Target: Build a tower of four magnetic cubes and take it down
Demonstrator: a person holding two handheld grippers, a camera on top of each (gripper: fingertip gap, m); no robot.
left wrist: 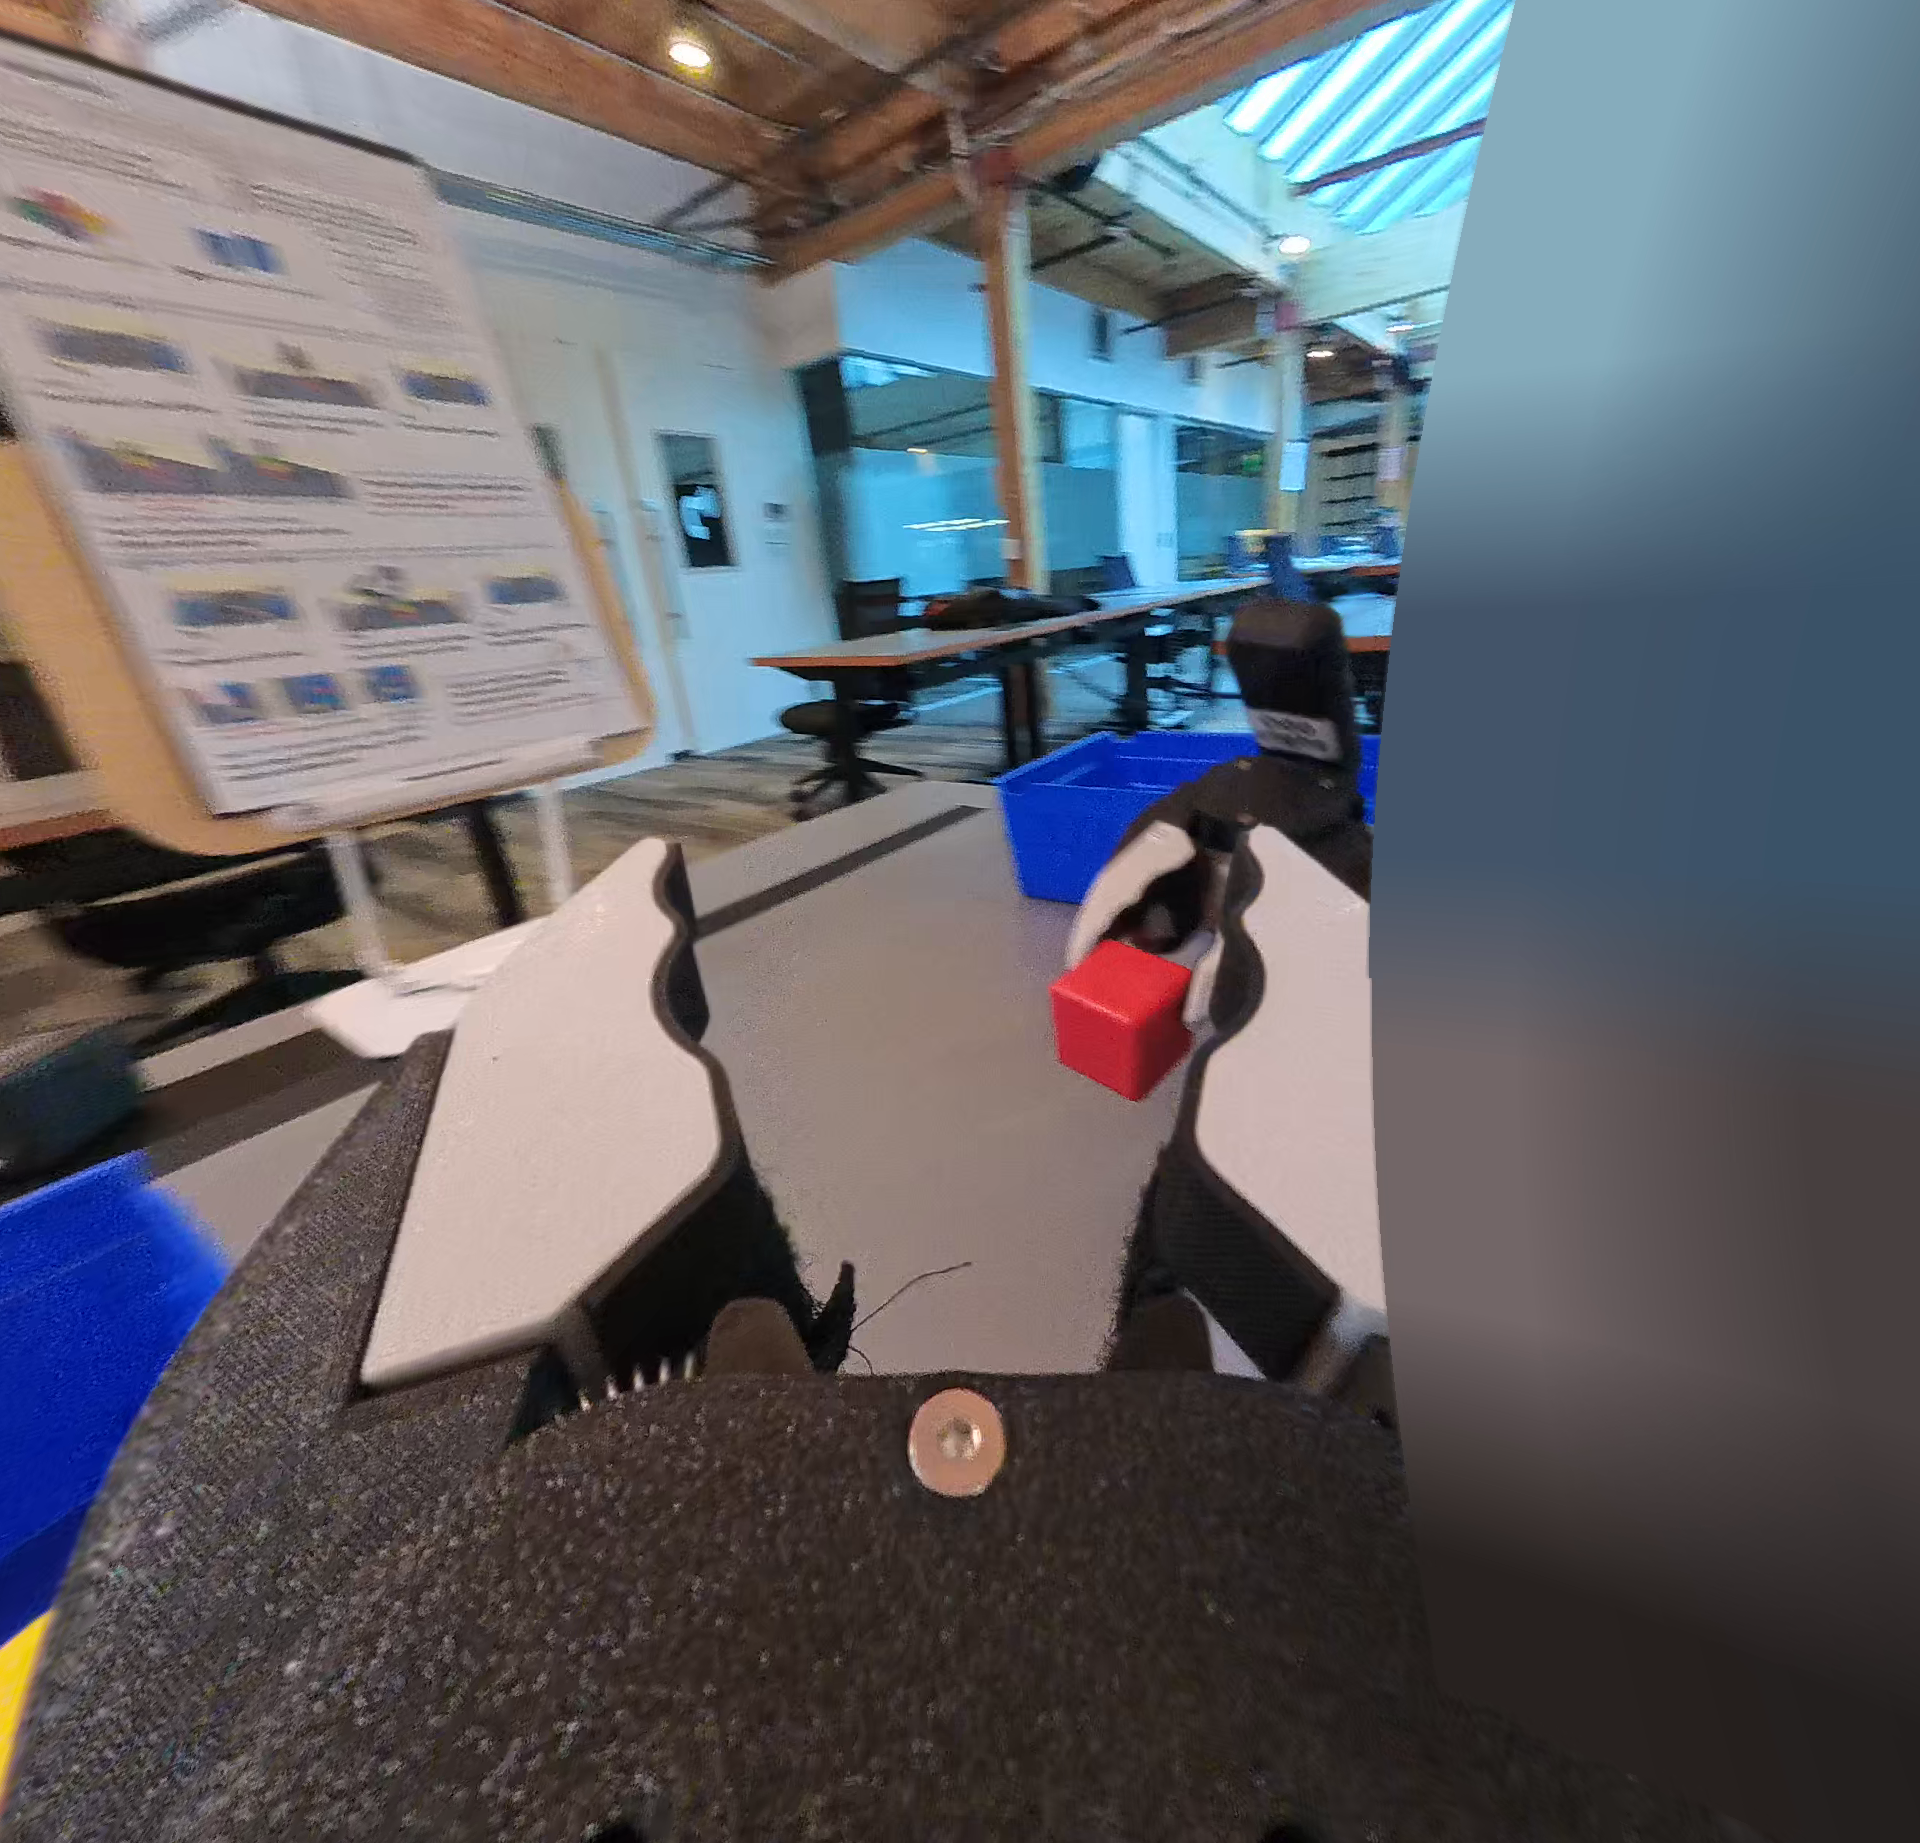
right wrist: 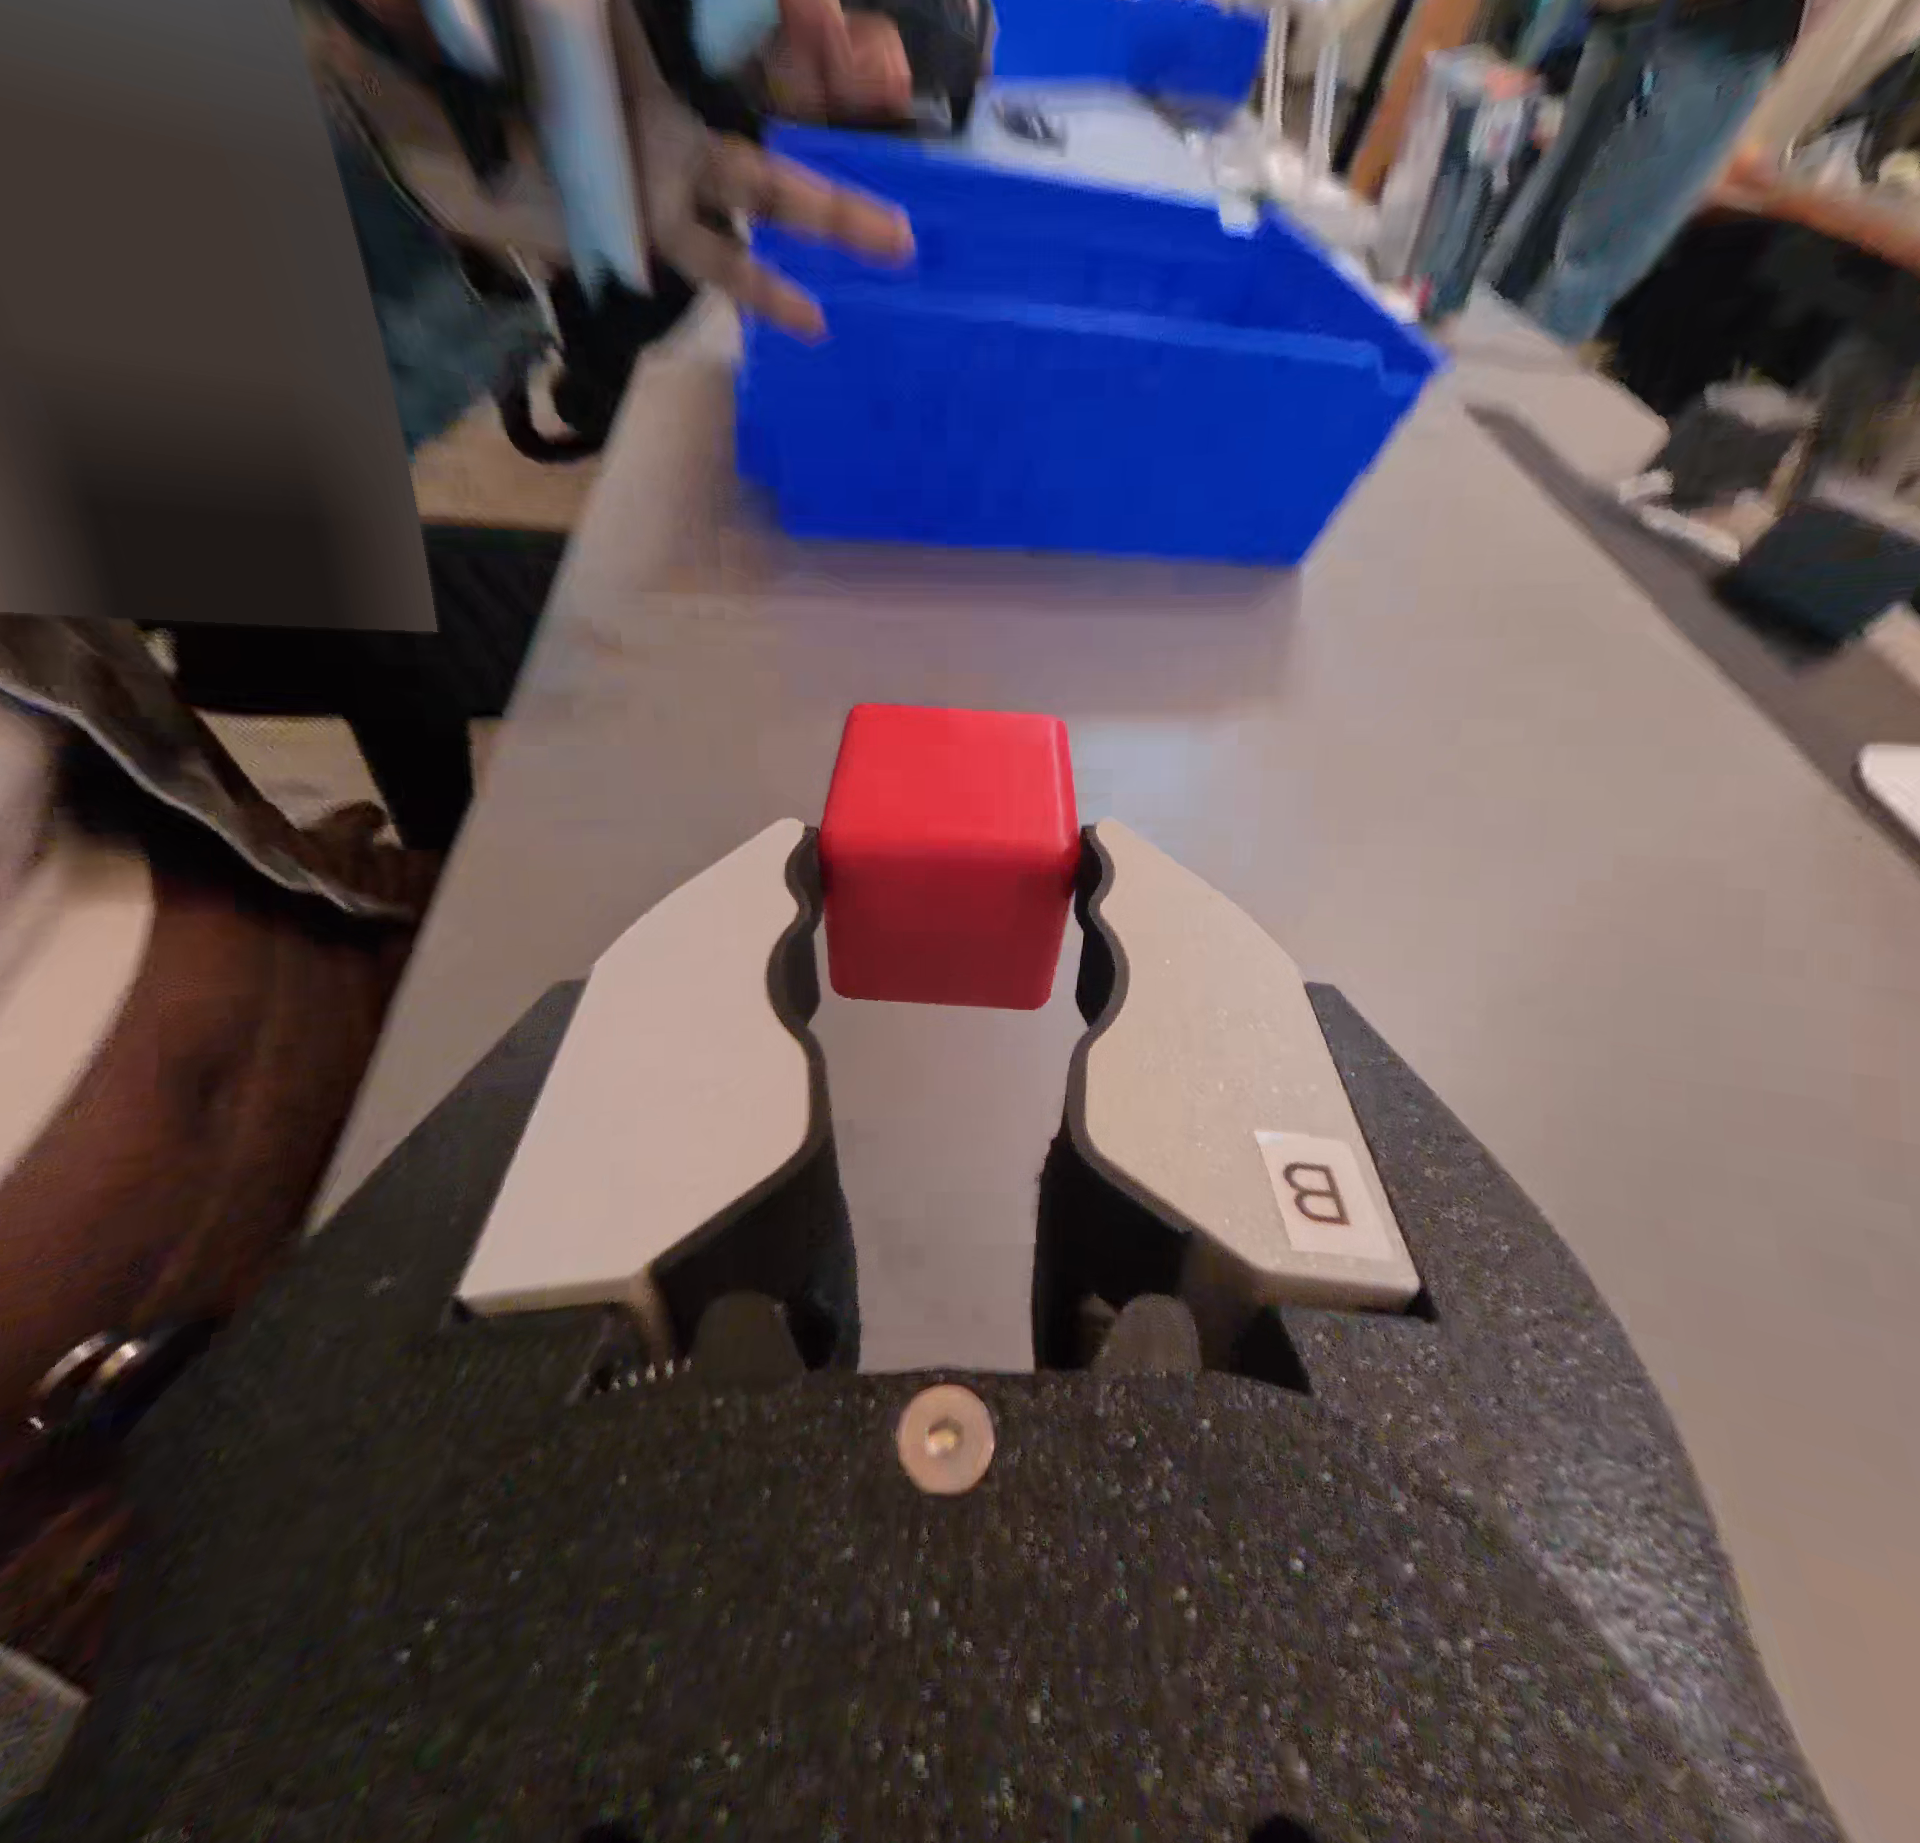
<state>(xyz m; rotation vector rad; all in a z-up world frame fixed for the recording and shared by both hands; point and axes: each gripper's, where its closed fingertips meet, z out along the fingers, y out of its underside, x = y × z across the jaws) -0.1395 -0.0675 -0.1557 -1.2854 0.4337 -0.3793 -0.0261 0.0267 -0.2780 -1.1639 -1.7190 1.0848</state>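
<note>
The right hand-held gripper clamps a red cube between its fingertips above the grey table, near a blue bin; the left hand-held gripper gapes wide, holding nothing.

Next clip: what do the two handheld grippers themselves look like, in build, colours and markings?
Both match: a speckled black body with a silver screw, and two flat light-grey fingers edged with wavy black pads. The right gripper bears a white lettered sticker on one finger. The left gripper shows a loose black thread at its base.
</note>
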